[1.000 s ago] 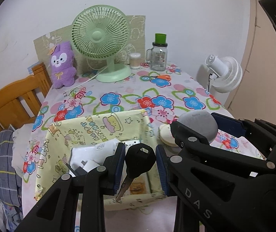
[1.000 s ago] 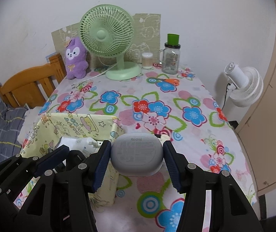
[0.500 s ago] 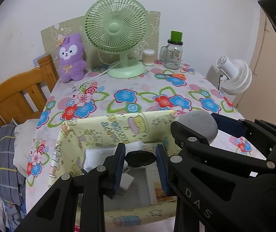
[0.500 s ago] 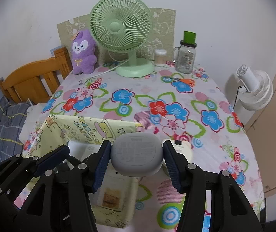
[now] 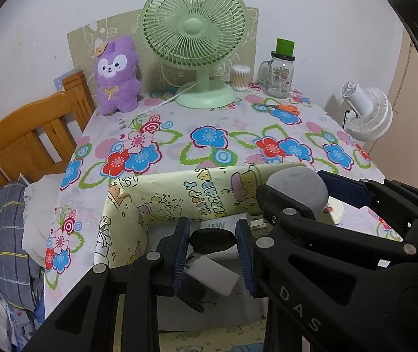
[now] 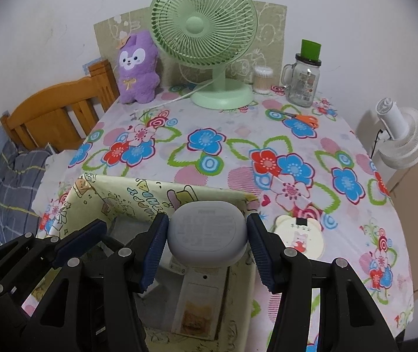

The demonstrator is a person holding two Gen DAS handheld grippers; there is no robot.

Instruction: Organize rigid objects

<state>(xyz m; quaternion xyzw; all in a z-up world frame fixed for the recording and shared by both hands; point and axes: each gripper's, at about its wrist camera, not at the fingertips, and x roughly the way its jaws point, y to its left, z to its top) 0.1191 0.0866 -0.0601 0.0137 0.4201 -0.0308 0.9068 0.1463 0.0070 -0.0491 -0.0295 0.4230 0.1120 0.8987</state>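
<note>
My left gripper (image 5: 212,242) is shut on a black key (image 5: 212,241) and holds it inside the yellow cartoon-print box (image 5: 185,196), above a white charger (image 5: 213,275). My right gripper (image 6: 207,240) is shut on a grey Redmi earbud case (image 6: 207,239) and holds it over the same box (image 6: 138,195), near its right wall. The case also shows in the left wrist view (image 5: 297,187). White boxes (image 6: 200,302) lie on the box floor.
A round cream compact (image 6: 300,236) lies on the floral tablecloth (image 6: 238,135) right of the box. At the back stand a green fan (image 6: 206,35), a purple plush (image 6: 137,67), a glass jar (image 6: 302,79), a cotton-swab tub (image 6: 263,79) and orange scissors (image 6: 302,117). A wooden bed frame (image 6: 56,108) is left.
Both grippers have moved forward and down over the box. The key has tilted from hanging down to lying flat between the left fingers. The right gripper moved left with the case.
</note>
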